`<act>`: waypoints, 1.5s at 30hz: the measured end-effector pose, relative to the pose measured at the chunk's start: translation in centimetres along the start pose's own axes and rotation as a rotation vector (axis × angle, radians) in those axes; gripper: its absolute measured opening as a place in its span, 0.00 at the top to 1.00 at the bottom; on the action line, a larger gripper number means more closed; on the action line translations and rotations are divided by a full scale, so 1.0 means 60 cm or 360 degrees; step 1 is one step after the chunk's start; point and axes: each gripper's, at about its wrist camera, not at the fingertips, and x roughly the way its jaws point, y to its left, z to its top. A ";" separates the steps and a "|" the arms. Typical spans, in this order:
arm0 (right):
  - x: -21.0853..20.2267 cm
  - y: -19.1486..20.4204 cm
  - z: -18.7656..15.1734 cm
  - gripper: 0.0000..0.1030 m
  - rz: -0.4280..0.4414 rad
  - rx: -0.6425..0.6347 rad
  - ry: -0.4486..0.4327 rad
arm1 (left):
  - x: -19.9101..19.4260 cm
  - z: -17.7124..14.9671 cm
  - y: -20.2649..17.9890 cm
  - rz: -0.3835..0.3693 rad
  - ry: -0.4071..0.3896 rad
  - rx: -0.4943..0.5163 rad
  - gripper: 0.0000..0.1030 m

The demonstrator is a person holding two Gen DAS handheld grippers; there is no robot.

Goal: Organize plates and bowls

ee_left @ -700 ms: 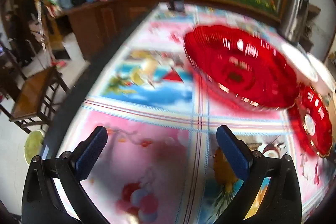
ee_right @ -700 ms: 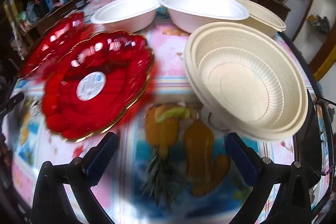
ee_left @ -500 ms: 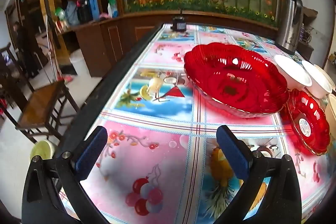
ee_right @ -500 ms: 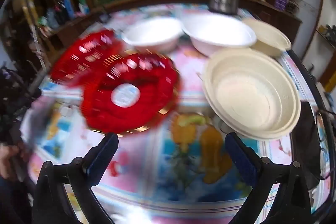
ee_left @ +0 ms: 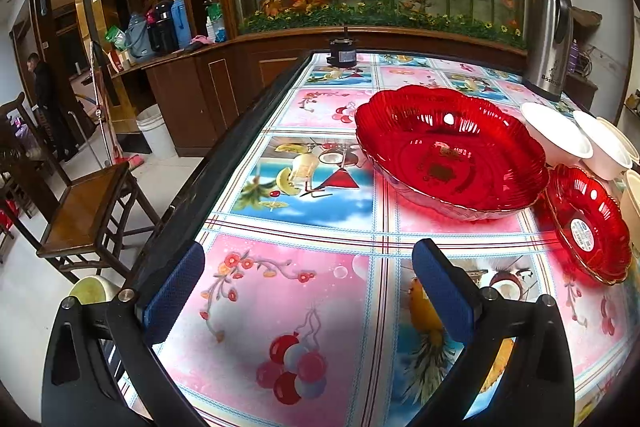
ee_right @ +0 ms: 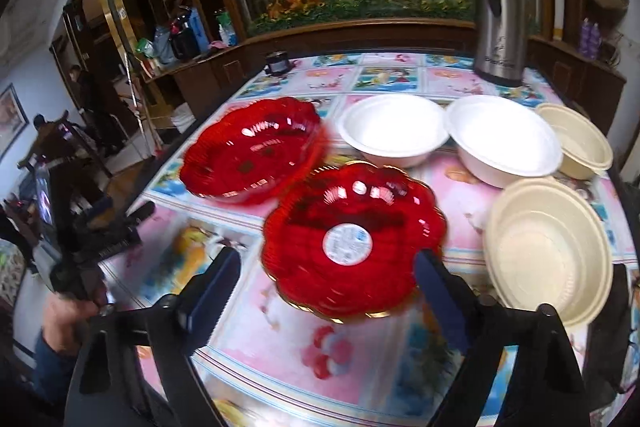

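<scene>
Risk, small red dish: the right hand-held gripper (ee_right: 326,291) hovers, jaws spread wide and empty, with the small red scalloped dish (ee_right: 352,239) just beyond its tips at 12 o'clock; the dish looks like thin glossy plastic, so pads closing on the fluted rim could likely slip or tip it; a push could slide it on the smooth tabletop (ee_right: 360,355) into the cream bowls at 3 o'clock
Risk, large red bowl: the left hand-held gripper (ee_left: 308,291) is also spread wide, holding nothing, over bare tabletop; the large red scalloped bowl (ee_left: 448,151) lies ahead at 1 o'clock, well apart; its wide flared wall may be hard to pinch, and a grip on one edge could let it swing
Risk, view: the right wrist view is blurred, so exact edges are unclear
Look, red pieces: translucent ruby red, ribbed, gold-trimmed rims; the small one carries a round white label at its centre
Look, white bowls: two plain white bowls (ee_right: 394,135) side by side behind the red pieces, at 12 to 1 o'clock in the right view
Look, cream bowls: ridged cream stack (ee_right: 548,247) at 3 o'clock; another cream bowl (ee_right: 576,139) beyond it
Place: all sit upright on the picture-patterned tabletop, ungrouped; a steel thermos (ee_right: 500,15) stands at the far edge
</scene>
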 end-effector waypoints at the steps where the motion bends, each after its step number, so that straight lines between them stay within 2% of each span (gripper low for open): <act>1: -0.004 0.014 0.001 0.15 -0.0011 -0.0028 -0.0054 | 0.000 0.000 0.000 0.0004 0.0003 0.0002 0.00; 3: 0.000 0.021 0.010 0.18 0.0011 -0.0033 -0.0064 | 0.002 0.000 0.000 0.0012 0.0005 0.0006 0.00; 6: 0.017 0.036 0.025 0.29 0.0017 -0.0064 -0.0052 | 0.002 0.002 -0.001 0.0010 0.0019 0.0014 0.00; 10: 0.040 0.055 0.058 0.32 0.0077 -0.0070 -0.0067 | -0.002 0.009 -0.005 -0.0021 0.0031 0.0027 0.00; 13: 0.065 0.066 0.092 0.32 0.0075 -0.0054 -0.0087 | -0.003 0.023 0.003 -0.0134 0.0096 -0.0007 0.00; 15: 0.092 0.065 0.120 0.32 0.0080 -0.0017 -0.0087 | -0.001 0.038 0.017 -0.0242 0.0159 -0.0089 0.00; 17: 0.122 0.051 0.137 0.37 0.0081 0.0071 -0.0071 | 0.004 0.058 0.032 -0.0346 0.0227 -0.0167 0.00; 18: 0.131 0.042 0.140 0.43 0.0112 0.0119 -0.0050 | 0.007 0.066 0.037 -0.0380 0.0252 -0.0193 0.02; 19: 0.147 0.036 0.145 0.50 0.0125 0.0165 -0.0026 | 0.010 0.075 0.041 -0.0415 0.0276 -0.0215 0.06; 21: 0.170 0.023 0.147 0.56 0.0104 0.0224 0.0004 | 0.020 0.095 0.047 -0.0443 0.0311 -0.0242 0.16; 23: 0.187 0.012 0.147 0.56 0.0122 0.0274 0.0028 | 0.042 0.119 0.047 -0.0443 0.0348 -0.0254 0.27; 25: 0.198 0.004 0.148 0.61 0.0125 0.0300 0.0033 | 0.062 0.130 0.048 -0.0460 0.0384 -0.0281 0.28; 26: 0.200 0.003 0.148 0.62 0.0102 0.0289 0.0027 | 0.078 0.137 0.046 -0.0509 0.0411 -0.0315 0.35; 28: 0.201 -0.002 0.149 0.63 0.0098 0.0292 0.0020 | 0.103 0.146 0.043 -0.0566 0.0458 -0.0366 0.43; 34: 0.219 -0.011 0.144 0.73 0.0094 0.0292 0.0040 | 0.175 0.166 0.025 -0.0619 0.0562 -0.0421 0.44; 36: 0.228 -0.013 0.143 0.76 0.0084 0.0286 0.0043 | 0.191 0.167 0.019 -0.0596 0.0585 -0.0402 0.56; 38: 0.238 -0.016 0.139 0.76 0.0092 0.0296 0.0051 | 0.210 0.162 0.016 -0.0611 0.0624 -0.0421 0.73; 40: 0.245 -0.013 0.137 0.79 0.0097 0.0283 0.0066 | 0.223 0.157 0.012 -0.0644 0.0642 -0.0435 0.81; 42: 0.251 -0.008 0.136 0.83 0.0098 0.0261 0.0063 | 0.229 0.152 0.008 -0.0656 0.0639 -0.0433 0.82; 43: 0.252 -0.005 0.136 0.89 0.0113 0.0256 0.0067 | 0.230 0.148 0.004 -0.0664 0.0639 -0.0431 0.82; 45: 0.253 0.000 0.134 0.92 0.0110 0.0248 0.0067 | 0.229 0.145 -0.001 -0.0677 0.0634 -0.0431 0.82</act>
